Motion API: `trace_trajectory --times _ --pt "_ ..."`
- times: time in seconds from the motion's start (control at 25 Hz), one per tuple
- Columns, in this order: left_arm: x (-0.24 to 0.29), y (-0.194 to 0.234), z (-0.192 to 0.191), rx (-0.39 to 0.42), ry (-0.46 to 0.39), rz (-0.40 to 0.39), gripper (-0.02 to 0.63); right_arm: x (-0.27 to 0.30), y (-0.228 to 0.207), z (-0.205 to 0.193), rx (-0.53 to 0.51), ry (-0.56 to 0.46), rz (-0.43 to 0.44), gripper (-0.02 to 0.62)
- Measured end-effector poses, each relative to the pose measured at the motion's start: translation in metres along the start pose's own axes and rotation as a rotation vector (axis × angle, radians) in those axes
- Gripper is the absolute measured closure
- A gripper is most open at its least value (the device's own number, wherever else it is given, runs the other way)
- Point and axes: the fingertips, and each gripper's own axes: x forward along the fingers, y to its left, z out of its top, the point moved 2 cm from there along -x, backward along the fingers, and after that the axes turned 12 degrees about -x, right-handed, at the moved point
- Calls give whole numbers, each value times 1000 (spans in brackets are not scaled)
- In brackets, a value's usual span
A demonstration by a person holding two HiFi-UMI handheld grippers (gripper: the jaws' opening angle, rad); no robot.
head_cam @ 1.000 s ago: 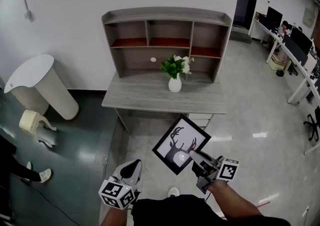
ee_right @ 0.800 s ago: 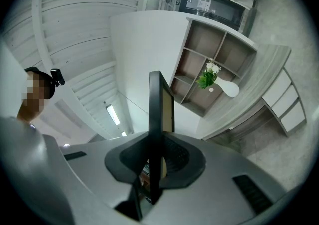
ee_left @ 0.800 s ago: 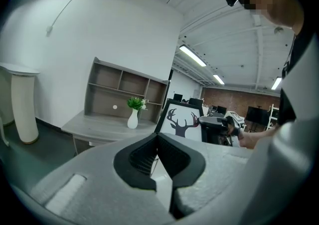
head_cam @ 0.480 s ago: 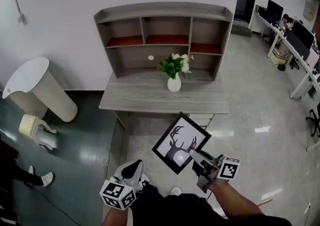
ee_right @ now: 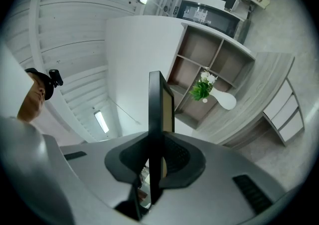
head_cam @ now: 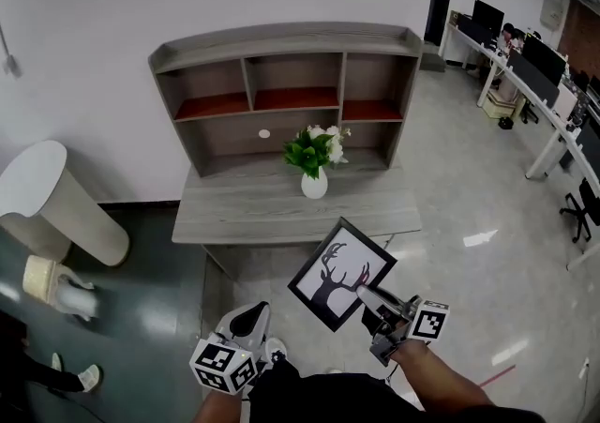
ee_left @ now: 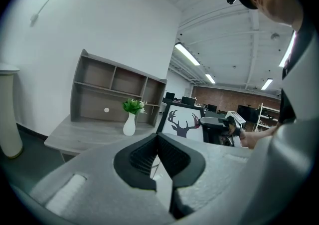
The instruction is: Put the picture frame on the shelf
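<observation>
A black picture frame (head_cam: 338, 273) with a deer silhouette on white hangs in the air in front of the desk, tilted like a diamond. My right gripper (head_cam: 367, 295) is shut on its lower right edge; in the right gripper view the frame (ee_right: 158, 119) stands edge-on between the pads. The grey shelf unit (head_cam: 281, 93) with open compartments stands on the desk (head_cam: 244, 215) against the wall. My left gripper (head_cam: 246, 320) is low at the left, shut with nothing in it; from the left gripper view the frame (ee_left: 183, 121) shows to the right.
A white vase with green and white flowers (head_cam: 313, 163) stands mid-desk before the shelf. A white bin (head_cam: 47, 201) stands on the dark floor at the left. Office desks with monitors (head_cam: 544, 83) line the far right. A person's feet (head_cam: 70, 379) show at the bottom left.
The desk and shelf have shifted left and down in the head view as I moved closer. The frame stays held in the right gripper in the same pose.
</observation>
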Motion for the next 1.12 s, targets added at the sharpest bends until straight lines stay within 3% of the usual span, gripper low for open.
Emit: trace_trajectory --times 0.4,0.88,1.12 --pt "55 78 76 48 17 -132 597 82 -20 37 -34 -115 -108 525" --pt "74 172 116 51 49 -222 597 157 -33 47 -95 -181 -228 525" --pt "80 200 123 24 47 -219 597 179 -36 56 -121 -165 -247 525"
